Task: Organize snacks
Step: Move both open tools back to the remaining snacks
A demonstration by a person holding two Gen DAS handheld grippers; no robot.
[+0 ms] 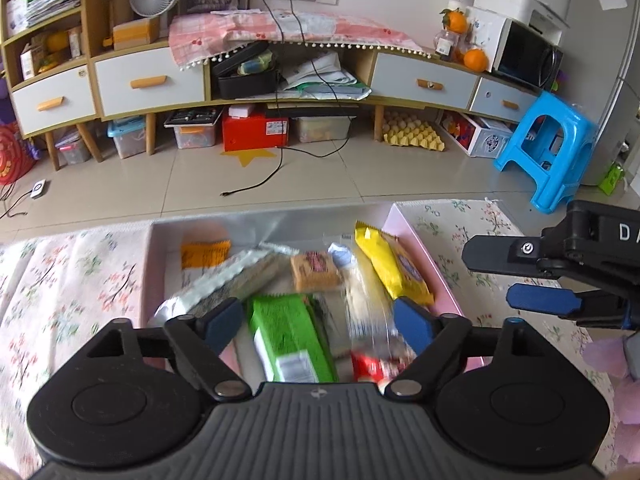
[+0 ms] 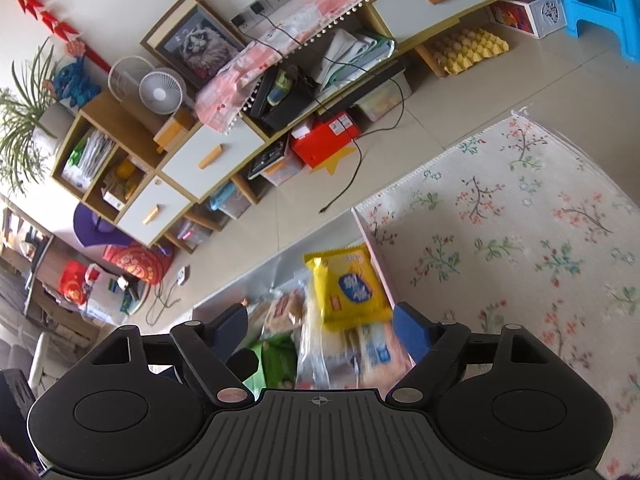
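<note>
Left wrist view: both grippers (image 1: 318, 326) (image 2: 320, 326) gape empty over the box (image 1: 416, 236) — the clear bag (image 1: 366, 312) sits loosely, liable to slide if bumped.

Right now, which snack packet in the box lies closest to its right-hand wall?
The yellow packet, lying lengthwise along the pink box right wall. The green packet and the tan biscuit packet sit nearer the middle.

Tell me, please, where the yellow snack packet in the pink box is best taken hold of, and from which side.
Probably across its two long edges near the middle, coming from above. The yellow packet lies flat on top of the other snacks, against the wall of the pink box, so its upper face is free. The right tool is open above it.
</note>
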